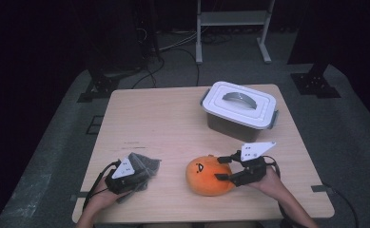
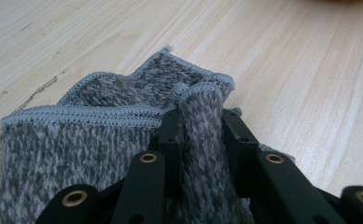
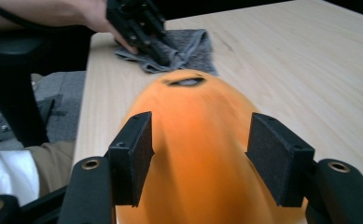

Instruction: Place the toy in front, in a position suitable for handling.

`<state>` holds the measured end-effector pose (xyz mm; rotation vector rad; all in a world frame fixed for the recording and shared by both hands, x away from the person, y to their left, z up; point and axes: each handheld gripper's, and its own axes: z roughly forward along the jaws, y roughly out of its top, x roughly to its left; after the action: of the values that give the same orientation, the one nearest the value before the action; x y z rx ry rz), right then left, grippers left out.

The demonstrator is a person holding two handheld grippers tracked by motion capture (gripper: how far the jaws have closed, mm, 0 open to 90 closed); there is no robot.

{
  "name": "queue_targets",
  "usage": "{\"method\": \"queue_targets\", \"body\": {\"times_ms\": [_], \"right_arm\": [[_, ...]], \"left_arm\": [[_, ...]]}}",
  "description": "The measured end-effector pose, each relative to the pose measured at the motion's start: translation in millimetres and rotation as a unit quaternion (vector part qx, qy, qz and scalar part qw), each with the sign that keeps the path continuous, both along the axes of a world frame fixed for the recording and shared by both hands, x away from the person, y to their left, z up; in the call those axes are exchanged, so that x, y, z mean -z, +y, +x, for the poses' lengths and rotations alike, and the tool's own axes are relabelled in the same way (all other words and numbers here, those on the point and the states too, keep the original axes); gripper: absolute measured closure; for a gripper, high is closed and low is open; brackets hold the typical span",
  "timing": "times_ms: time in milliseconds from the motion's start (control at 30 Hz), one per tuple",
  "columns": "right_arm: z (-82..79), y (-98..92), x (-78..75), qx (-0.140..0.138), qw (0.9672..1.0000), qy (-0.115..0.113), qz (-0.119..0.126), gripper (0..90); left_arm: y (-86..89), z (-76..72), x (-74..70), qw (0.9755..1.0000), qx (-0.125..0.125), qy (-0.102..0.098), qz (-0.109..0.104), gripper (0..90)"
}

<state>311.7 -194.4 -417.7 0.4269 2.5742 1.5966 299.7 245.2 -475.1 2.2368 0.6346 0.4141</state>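
My left gripper (image 2: 200, 135) has its jaws clamped on a raised fold of the grey knitted cloth (image 2: 100, 140); in the left gripper view the fold stands pinched between the two black jaws, with the rest of the cloth spread flat on the desk (image 2: 286, 60) toward ten o'clock. In the high view that gripper (image 1: 142, 178) and the cloth (image 1: 144, 164) sit at about eight o'clock on the desk, close to its near edge.

My right gripper (image 3: 200, 158) has its jaws apart, one on either side of the orange plush toy (image 3: 198, 154). In the right gripper view a gap shows between each pad and the plush, so I read no grip. A small dark face mark sits on the toy's far end. In the high view this gripper (image 1: 225, 168) reaches in from the toy's three o'clock side, and the toy (image 1: 206, 178) lies at about six o'clock on the desk, near the front edge and well apart from the cloth.

Farther out, at about one o'clock on the desk, stands a grey storage box (image 1: 239, 111) with its white lid on and the handle folded flat.
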Motion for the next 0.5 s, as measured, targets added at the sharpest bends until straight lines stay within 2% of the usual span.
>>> {"method": "queue_targets", "body": {"times_ms": [33,100,167,233,267,300,333,400,433,467,500], "right_arm": [[2.8,-2.3,1.4,0.004,1.0,0.003,-0.006,38.3],[7.6,-2.7,7.5,0.0,0.9997,0.024,-0.012,37.2],[8.6,-0.5,11.7,-0.007,0.9994,0.033,-0.005,39.5],[6.2,5.3,13.2,-0.017,0.9994,0.029,-0.011,42.2],[5.4,7.1,13.5,-0.021,0.9993,0.028,-0.013,42.5],[4.1,9.2,14.2,-0.022,0.9993,0.026,-0.014,43.0],[2.9,11.2,15.5,-0.025,0.9993,0.024,-0.015,43.6],[1.4,12.5,17.4,-0.025,0.9994,0.019,-0.016,44.0],[0.8,12.9,18.3,-0.023,0.9995,0.019,-0.014,44.1],[0.2,13.1,18.5,-0.023,0.9995,0.018,-0.014,44.1],[-1.0,13.6,18.4,-0.02,0.9996,0.015,-0.015,44.1]], "left_arm": [[0.4,0.6,-1.5,1.0,0.001,0.003,0.004,72.4],[1.6,1.9,-4.4,0.9999,0.001,0.005,-0.01,73.2],[4.4,2.3,-9.8,0.999,-0.003,0.003,-0.045,74.4],[5.1,1.5,-19.7,0.9965,0.003,0.0,-0.083,74.7],[3.6,0.5,-26.2,0.9945,0.008,-0.005,-0.104,74.7],[0.2,-1.0,-35.1,0.9914,0.016,-0.013,-0.129,74.7],[-2.7,-1.9,-40.8,0.9892,0.022,-0.019,-0.143,74.7],[-16.8,-4.6,-57.0,0.9826,0.048,-0.031,-0.176,74.7],[-23.2,-5.6,-62.2,0.9813,0.058,-0.036,-0.18,74.8],[-35.5,-7.0,-70.3,0.9784,0.077,-0.043,-0.187,74.8],[-43.2,-7.7,-75.0,0.9766,0.089,-0.047,-0.19,74.7]]}}
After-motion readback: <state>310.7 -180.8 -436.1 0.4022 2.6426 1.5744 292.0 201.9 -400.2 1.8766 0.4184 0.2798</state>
